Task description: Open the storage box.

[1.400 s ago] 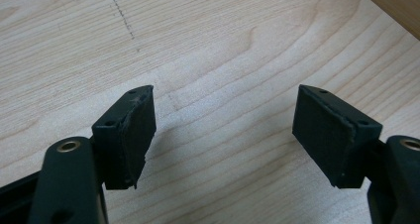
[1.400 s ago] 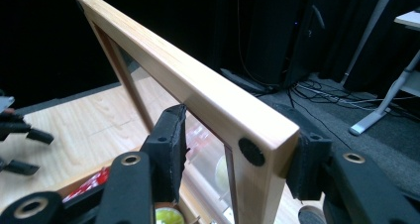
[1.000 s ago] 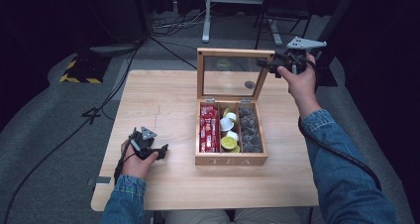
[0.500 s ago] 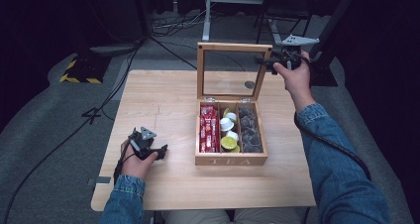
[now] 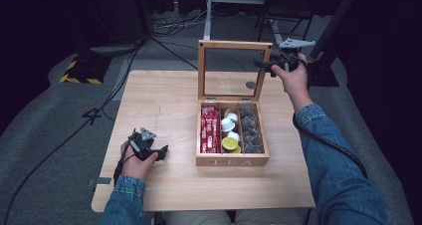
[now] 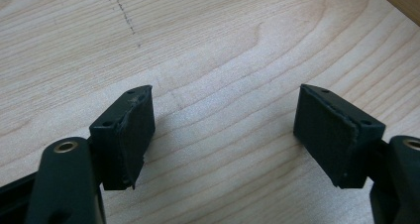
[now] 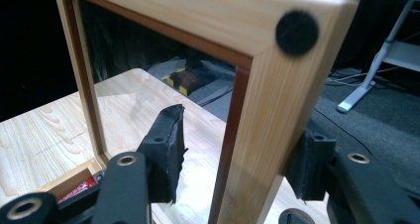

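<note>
High view, box: open wooden tea box [image 5: 232, 160] sits mid-table [image 5: 164, 100], its glass-paned wooden lid [image 5: 234, 45] upright.
Right gripper [image 5: 263, 64]: jaws straddle the lid's right frame edge [image 7: 257, 115]; one pad looks clear of the wood, so not yet clamped.
Left gripper [image 5: 161, 150]: jaws apart, empty, resting on the table left of the box.
Advice: close gently on the frame, swing the lid in its hinge arc, lower slowly.

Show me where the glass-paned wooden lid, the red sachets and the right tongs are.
Glass-paned wooden lid [image 5: 235, 45]: high view, top rail of its frame.
Red sachets [image 5: 209, 131]: high view, middle of the left compartment's row.
Right tongs [image 7: 233, 169]: right gripper view, gap between the tips, astride the lid's side rail.
</note>
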